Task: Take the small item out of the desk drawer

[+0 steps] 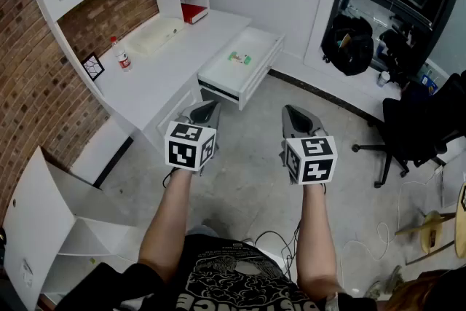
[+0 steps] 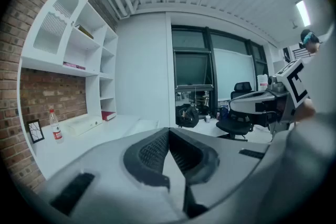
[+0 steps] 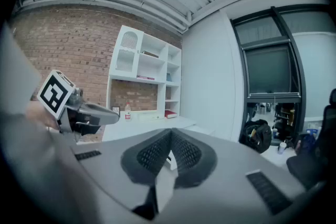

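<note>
drawer (image 1: 263, 66) open | small item (image 1: 239, 58) inside | left gripper (image 1: 211, 106), right gripper (image 1: 290, 111): fingers clenched, empty

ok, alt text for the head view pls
Seen from above, a person holds the left gripper and right gripper, both with jaws shut and empty, short of a white desk whose drawer stands open with a small green item inside.

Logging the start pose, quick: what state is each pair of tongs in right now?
Left tongs: closed, holding nothing.
Right tongs: closed, holding nothing.
</note>
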{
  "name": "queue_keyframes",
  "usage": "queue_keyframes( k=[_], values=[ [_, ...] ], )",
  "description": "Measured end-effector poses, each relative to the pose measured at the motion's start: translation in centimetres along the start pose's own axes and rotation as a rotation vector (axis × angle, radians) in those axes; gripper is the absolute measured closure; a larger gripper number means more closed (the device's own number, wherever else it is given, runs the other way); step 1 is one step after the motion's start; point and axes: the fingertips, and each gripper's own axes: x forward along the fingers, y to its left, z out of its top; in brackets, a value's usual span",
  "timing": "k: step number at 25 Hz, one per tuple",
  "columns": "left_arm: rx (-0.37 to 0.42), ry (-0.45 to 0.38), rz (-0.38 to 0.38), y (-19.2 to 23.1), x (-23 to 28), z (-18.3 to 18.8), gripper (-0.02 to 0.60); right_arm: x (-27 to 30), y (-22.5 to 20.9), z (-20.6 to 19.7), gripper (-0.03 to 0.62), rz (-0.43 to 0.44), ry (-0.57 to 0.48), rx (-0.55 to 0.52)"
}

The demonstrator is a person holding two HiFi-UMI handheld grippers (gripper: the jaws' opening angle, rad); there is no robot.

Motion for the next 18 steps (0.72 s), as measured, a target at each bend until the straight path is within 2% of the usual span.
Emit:
queue_keyframes(
  k=[7,18],
  values=[
    [0.012,-0.001,-0.005,-1.3,0.9,0.3,0.575,-0.2,-1.3,-0.9,0.588,-0.013,0.010,0.003],
    [-0.001,0.003,0.009,-0.1,4.2,0.7,0.574,2.9,-2.7,-1.4,0.523,0.021,0.037,0.009]
  ],
)
